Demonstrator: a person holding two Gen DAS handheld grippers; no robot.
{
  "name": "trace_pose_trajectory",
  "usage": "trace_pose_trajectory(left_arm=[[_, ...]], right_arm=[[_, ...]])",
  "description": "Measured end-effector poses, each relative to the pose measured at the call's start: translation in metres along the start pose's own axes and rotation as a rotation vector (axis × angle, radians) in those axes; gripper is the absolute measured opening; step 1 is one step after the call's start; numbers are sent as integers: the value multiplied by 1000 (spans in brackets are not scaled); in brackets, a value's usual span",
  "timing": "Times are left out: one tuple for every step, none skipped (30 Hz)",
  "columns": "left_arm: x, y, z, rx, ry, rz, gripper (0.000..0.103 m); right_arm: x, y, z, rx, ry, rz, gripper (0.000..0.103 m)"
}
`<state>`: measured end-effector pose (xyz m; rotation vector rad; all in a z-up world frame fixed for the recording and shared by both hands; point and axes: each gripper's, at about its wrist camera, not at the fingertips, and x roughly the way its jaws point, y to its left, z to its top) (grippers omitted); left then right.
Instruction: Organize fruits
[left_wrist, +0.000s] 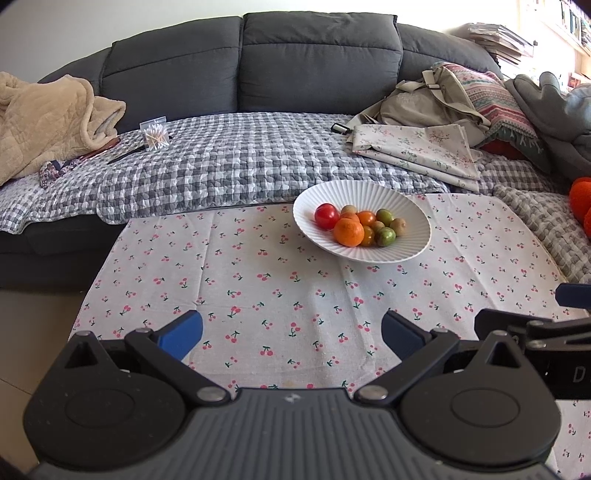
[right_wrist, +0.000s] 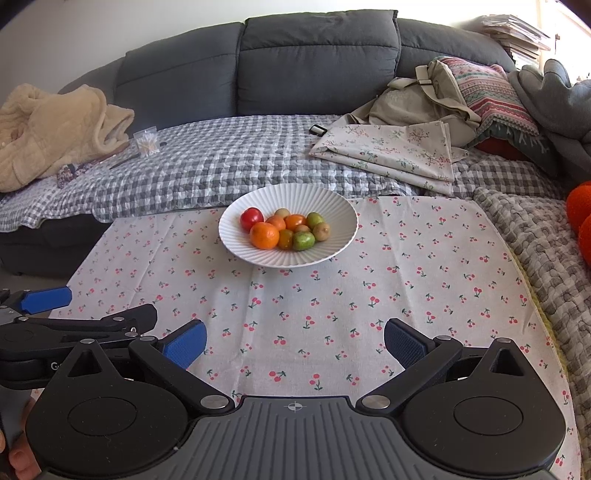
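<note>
White bowl (left_wrist: 406, 210): one, ribbed, on my cherry cloth (left_wrist: 258, 280), far side of the table.
Fruits: nine in one pile inside the bowl.
Red tomato (right_wrist: 251, 218): one, shiny, far left of the pile.
Big orange (right_wrist: 264, 236): one, near left.
Small orange ones: two behind it.
Green ones (right_wrist: 303, 240): two, round.
Brownish ones: three, small.
My left gripper (left_wrist: 291, 334): fingers spread wide, holding nothing.
My right gripper (right_wrist: 295, 341): spread wide too, holding nothing.

Mixed fruits (left_wrist: 360, 225) piled in ribbed white bowl (left_wrist: 406, 206), upright
</note>
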<state>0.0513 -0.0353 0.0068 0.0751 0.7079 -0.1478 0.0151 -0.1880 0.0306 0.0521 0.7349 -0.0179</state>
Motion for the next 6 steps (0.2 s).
trace_pose_trajectory(left_arm=[[0, 0, 0, 0, -1, -1, 102], [0, -1, 0, 2, -3, -2, 102], [0, -1, 0, 4, -5, -1, 102], [0, -2, 0, 5, -5, 0, 102], [0, -1, 0, 5, -4, 0, 102], [0, -1, 0, 3, -2, -3, 102]], right_arm=[[0, 0, 0, 0, 0, 0, 103], [0, 0, 0, 0, 0, -1, 103], [0, 0, 0, 0, 0, -2, 103], [0, 0, 0, -1, -1, -3, 103], [0, 0, -1, -2, -2, -5, 103], [0, -1, -1, -2, -2, -6, 103]])
